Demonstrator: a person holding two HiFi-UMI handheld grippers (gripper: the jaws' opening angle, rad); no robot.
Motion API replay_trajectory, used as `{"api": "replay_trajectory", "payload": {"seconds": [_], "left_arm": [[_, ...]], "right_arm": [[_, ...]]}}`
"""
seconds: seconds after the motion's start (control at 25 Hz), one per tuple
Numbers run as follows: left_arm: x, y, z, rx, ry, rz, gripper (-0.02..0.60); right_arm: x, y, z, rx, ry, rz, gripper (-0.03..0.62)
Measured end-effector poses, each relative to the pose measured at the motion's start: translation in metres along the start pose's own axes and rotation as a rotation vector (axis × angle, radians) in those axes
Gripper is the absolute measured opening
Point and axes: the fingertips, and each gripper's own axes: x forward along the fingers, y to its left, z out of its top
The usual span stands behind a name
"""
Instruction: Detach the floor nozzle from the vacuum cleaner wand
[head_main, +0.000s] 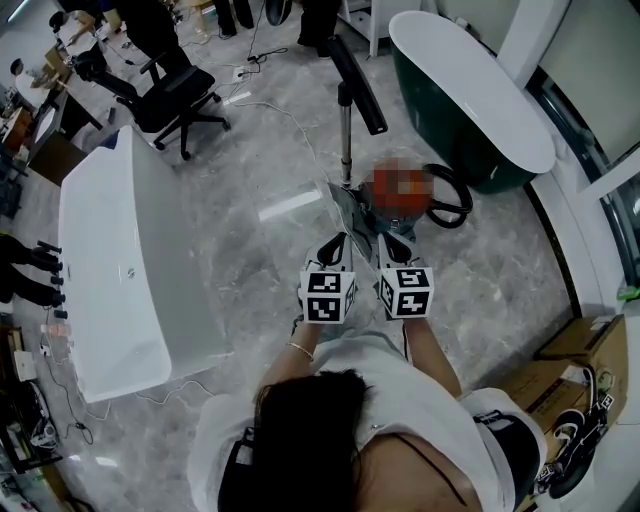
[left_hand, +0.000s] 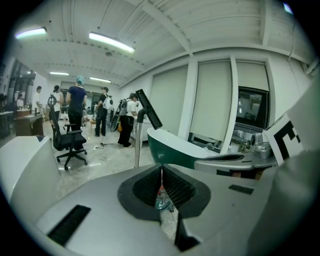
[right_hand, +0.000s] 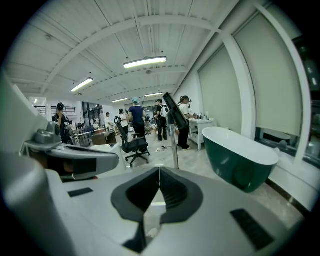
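Vacuum wand (head_main: 346, 135) upright at 12 o'clock, black hose (head_main: 452, 205) looped at 1, green bathtub (head_main: 470, 95) blocking 2, white bathtub (head_main: 105, 260) along 9, office chair (head_main: 178, 98) at 11, cardboard boxes (head_main: 590, 350) at 4, marble floor (head_main: 250, 260) open between the tubs.

I'm scanning all three views and I'm reading no words, brands or numbers anywhere. I'm only seeing black-and-white square patterns on the cubes of the left claw (head_main: 336, 243) and the right claw (head_main: 392, 243), and they're spelling nothing.
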Motion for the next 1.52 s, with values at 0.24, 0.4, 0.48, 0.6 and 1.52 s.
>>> {"api": "replay_trajectory", "payload": {"seconds": [0.24,0.4,0.48,0.6,1.52], "left_arm": [[0.017,0.008,0.009,0.004,-0.008,-0.016,0.009],[0.033,0.006,0.023,0.021,-0.037,-0.047,0.009],[0.04,0.007,0.031,0.023,-0.053,-0.067,0.009],[0.051,0.015,0.039,0.018,-0.062,-0.065,0.009],[0.135,0.067,0.083,0.008,-0.076,-0.161,0.009]], "right_arm": [[0.013,-0.008,0.008,-0.002,-0.005,-0.026,0.015],[0.023,-0.022,0.019,0.002,-0.019,-0.049,0.015],[0.028,-0.026,0.025,0.002,-0.023,-0.061,0.015],[0.038,-0.028,0.034,-0.007,-0.029,-0.062,0.015],[0.124,-0.046,0.075,0.028,-0.029,-0.112,0.015]]}}
